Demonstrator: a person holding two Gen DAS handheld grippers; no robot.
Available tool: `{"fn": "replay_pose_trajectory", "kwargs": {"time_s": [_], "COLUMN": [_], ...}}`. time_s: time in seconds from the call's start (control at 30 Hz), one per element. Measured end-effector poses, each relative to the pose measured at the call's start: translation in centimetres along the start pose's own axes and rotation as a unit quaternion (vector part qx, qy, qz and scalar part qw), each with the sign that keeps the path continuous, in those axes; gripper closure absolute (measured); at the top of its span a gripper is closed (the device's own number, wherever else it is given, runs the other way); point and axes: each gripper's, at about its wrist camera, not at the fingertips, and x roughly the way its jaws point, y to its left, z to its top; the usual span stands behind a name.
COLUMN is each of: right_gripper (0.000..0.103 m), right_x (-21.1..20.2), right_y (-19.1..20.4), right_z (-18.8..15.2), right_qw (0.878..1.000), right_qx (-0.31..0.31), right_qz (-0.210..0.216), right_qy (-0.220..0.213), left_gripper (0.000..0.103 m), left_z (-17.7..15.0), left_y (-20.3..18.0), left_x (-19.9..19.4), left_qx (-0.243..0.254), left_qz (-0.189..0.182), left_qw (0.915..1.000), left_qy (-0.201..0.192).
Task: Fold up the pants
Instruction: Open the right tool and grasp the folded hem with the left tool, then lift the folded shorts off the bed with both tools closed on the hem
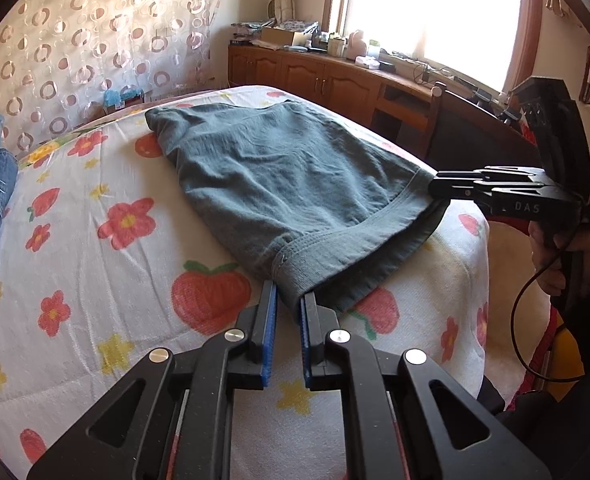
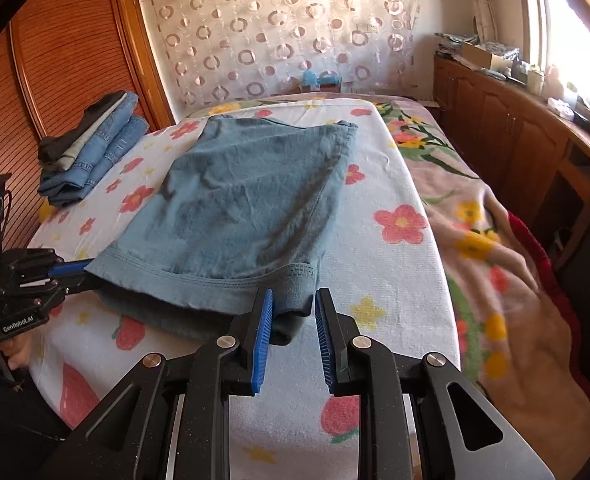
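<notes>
- Teal-grey knit pants [image 1: 279,184] lie folded flat on your flower-and-fruit printed sheet [image 1: 95,280], hems towards you, the far end reaching up the bed.
- Your left gripper [image 1: 289,300] is clenched on the near hem corner; the blue pads [image 1: 272,312] pinch the doubled cloth at the very tip of the fingers.
- From the right wrist view, that same left gripper [image 2: 75,276] bites the left corner of the hem edge.
- Your right gripper [image 2: 294,312] has the other hem corner between its fingers. The left pad [image 2: 264,332] touches the cloth, the right pad stands clear of it, so this is no firm grasp.
- In the left wrist view the right gripper [image 1: 435,188] meets the hem's right corner at the edge of the bed; your hand [image 1: 551,256] wraps its handle.
- Folded blue jeans [image 2: 91,156] are stacked well apart from the pants, by the wooden wardrobe [image 2: 55,60].
- Beside the sheet lies a pink floral blanket [image 2: 495,240].
</notes>
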Motion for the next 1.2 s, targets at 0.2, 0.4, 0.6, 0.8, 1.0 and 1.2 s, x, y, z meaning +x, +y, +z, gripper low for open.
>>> {"fn": "replay_pose_trajectory", "kwargs": {"time_s": [0.2,0.4,0.6,0.8,1.0,1.2], "right_gripper": [0.067,0.067,0.068,0.080,0.088,0.088], "right_x": [1.4,2.1,2.1,2.1,2.2,-0.2], "right_y": [0.1,0.5,0.7,0.5,0.5,2.0], "right_z": [0.4,0.0,-0.3,-0.4,-0.2,1.6], "right_qw": [1.000,1.000,1.000,1.000,1.000,0.998], "right_qx": [-0.001,-0.004,-0.013,-0.008,0.002,-0.012], "right_qz": [-0.007,-0.003,-0.002,0.014,0.018,0.031], "right_qy": [0.013,0.018,0.020,0.017,0.012,-0.044], "left_gripper": [0.092,0.092,0.092,0.088,0.093,0.095], "left_z": [-0.2,-0.3,-0.3,0.0,0.5,3.1], "left_y": [0.2,0.4,0.4,0.1,-0.3,0.5], "left_x": [0.5,0.5,0.6,0.9,0.4,-3.5], "left_qx": [-0.005,-0.012,-0.015,-0.012,-0.001,-0.005], "left_qz": [0.001,0.002,0.005,0.024,0.022,0.022], "left_qw": [1.0000,0.9999,0.9999,0.9996,0.9997,0.9973], "left_qy": [0.005,0.004,0.003,0.004,-0.013,-0.069]}}
